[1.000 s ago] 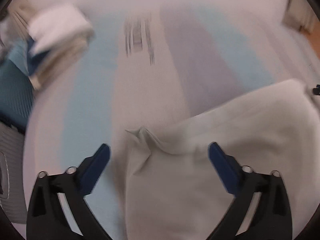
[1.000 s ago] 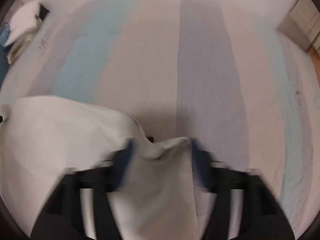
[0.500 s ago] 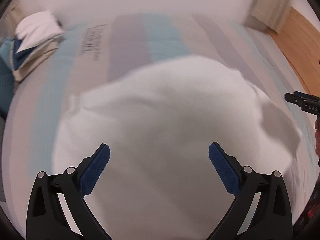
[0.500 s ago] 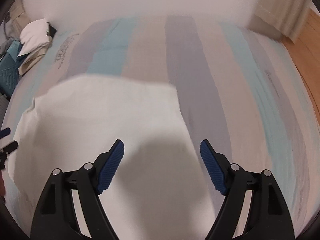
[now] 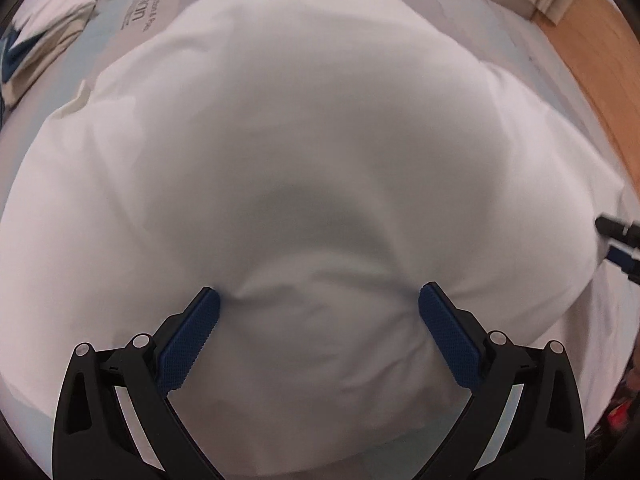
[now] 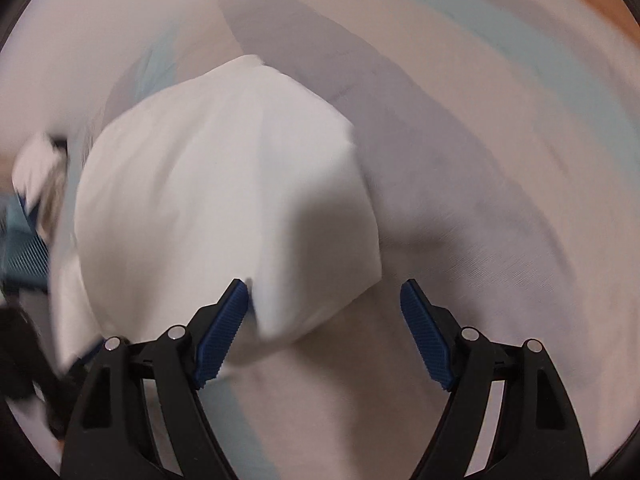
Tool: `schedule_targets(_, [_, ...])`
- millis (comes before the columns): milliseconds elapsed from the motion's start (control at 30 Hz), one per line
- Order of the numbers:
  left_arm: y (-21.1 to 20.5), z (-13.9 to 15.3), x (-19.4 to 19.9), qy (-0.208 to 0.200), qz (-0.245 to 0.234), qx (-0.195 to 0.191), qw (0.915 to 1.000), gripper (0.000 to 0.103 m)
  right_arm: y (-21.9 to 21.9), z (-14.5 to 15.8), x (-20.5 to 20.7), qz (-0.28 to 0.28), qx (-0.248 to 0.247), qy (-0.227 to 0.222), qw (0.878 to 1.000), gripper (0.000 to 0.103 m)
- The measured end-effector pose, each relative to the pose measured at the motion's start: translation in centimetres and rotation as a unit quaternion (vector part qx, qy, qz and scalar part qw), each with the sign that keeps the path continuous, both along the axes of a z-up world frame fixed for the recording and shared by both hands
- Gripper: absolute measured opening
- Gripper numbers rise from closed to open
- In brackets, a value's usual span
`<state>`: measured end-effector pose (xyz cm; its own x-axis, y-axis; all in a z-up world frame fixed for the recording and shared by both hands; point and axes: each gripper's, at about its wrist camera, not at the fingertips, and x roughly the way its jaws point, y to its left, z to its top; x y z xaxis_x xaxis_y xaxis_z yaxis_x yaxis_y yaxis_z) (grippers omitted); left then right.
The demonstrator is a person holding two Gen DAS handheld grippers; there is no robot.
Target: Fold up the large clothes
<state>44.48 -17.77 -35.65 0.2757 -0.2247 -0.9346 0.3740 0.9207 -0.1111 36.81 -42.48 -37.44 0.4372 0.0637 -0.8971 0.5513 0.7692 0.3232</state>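
Both cameras look forward and down along their own fingers. The left view sits very close over the white cloth (image 5: 320,140), which nearly fills it; the right view, blurred, takes in more bed (image 6: 500,160). Both share the cloth, the bed and the folded stack (image 5: 44,32).

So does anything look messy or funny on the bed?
Yes. The white garment isn't lying flat: in the left wrist view it bulges up in a rumpled mound, with creases bunched between the open left gripper. In the right wrist view its corner droops loose beside the open right gripper. Nothing looks torn or spilled.
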Motion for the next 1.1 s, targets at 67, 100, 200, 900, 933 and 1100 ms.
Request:
schedule_targets(67, [-0.2, -0.8, 0.1, 0.001, 0.0, 0.005, 1.0, 0.098, -0.3, -0.9, 0.2, -0.013, 0.042, -0.023, 0.999, 0.075])
schedule_targets(100, [-0.3, -1.1, 0.1, -0.002, 0.001, 0.01, 1.0, 0.098, -0.3, -1.3, 0.4, -0.019, 0.049, -0.024, 0.998, 0.075])
schedule_targets(200, [-0.5, -1.8, 0.1, -0.01, 0.004, 0.017, 0.9998, 0.098, 0.1, -2.2, 1.2, -0.023, 0.061, -0.028, 0.998, 0.077])
schedule_targets(900, [-0.5, -3.0, -0.5, -0.019, -0.006, 0.019, 0.9996, 0.098, -0.4, -5.2, 2.3, -0.085, 0.083, -0.034, 0.992, 0.078])
schedule_targets(933, [-0.5, -3.0, -0.5, -0.019, -0.006, 0.019, 0.9996, 0.098, -0.2, -5.4, 2.6, -0.079, 0.075, -0.023, 0.994, 0.074])
schedule_targets(1100, [-1.1, -2.8, -0.4, -0.021, -0.005, 0.019, 0.9996, 0.098, 0.6, -3.8, 1.8, -0.084, 0.07, -0.056, 0.992, 0.045])
